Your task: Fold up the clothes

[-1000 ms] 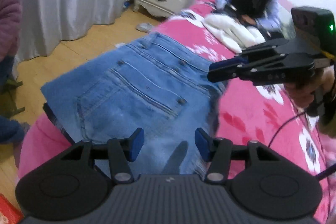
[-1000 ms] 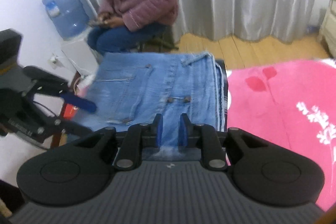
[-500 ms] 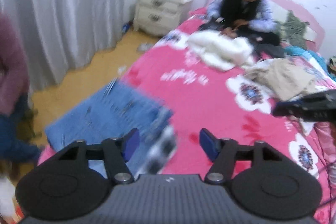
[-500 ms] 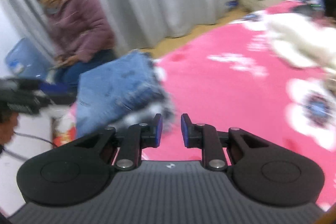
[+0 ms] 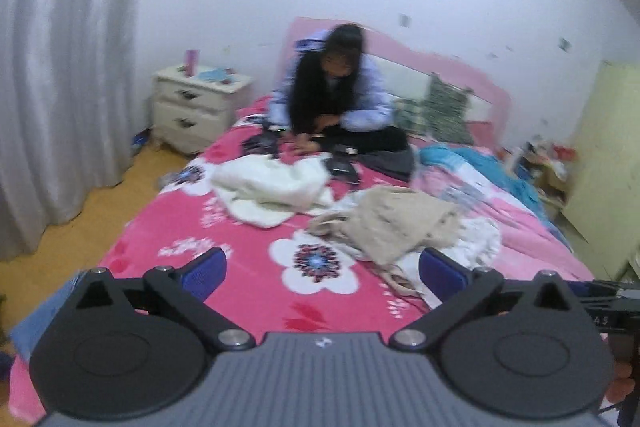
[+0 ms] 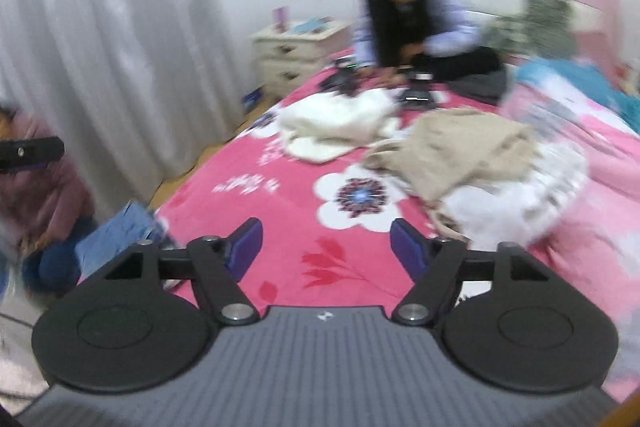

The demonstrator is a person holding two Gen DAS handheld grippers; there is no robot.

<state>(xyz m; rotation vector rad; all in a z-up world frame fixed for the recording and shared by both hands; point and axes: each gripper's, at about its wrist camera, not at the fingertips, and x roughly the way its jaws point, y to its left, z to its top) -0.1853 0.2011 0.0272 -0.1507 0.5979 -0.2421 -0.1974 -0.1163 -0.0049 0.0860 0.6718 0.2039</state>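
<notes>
The folded blue jeans [image 6: 116, 239] lie at the near left corner of the pink bed, seen at the left edge of the left wrist view [image 5: 40, 315]. A beige garment [image 5: 396, 223] lies crumpled mid-bed over white cloth; it shows in the right wrist view [image 6: 460, 151]. A white fluffy garment [image 5: 272, 187] lies behind it, also in the right wrist view [image 6: 336, 123]. My left gripper [image 5: 322, 273] is open and empty above the bed. My right gripper [image 6: 326, 247] is open and empty.
A person [image 5: 336, 95] sits at the head of the pink floral bed [image 5: 240, 267]. A white nightstand [image 5: 192, 111] stands left of the bed by grey curtains [image 5: 60, 67]. Another person in purple [image 6: 36, 195] sits at the left.
Both grippers swung away from the folded jeans toward the clothes in the middle of the bed. The right gripper went from nearly shut to open; the left opened wider.
</notes>
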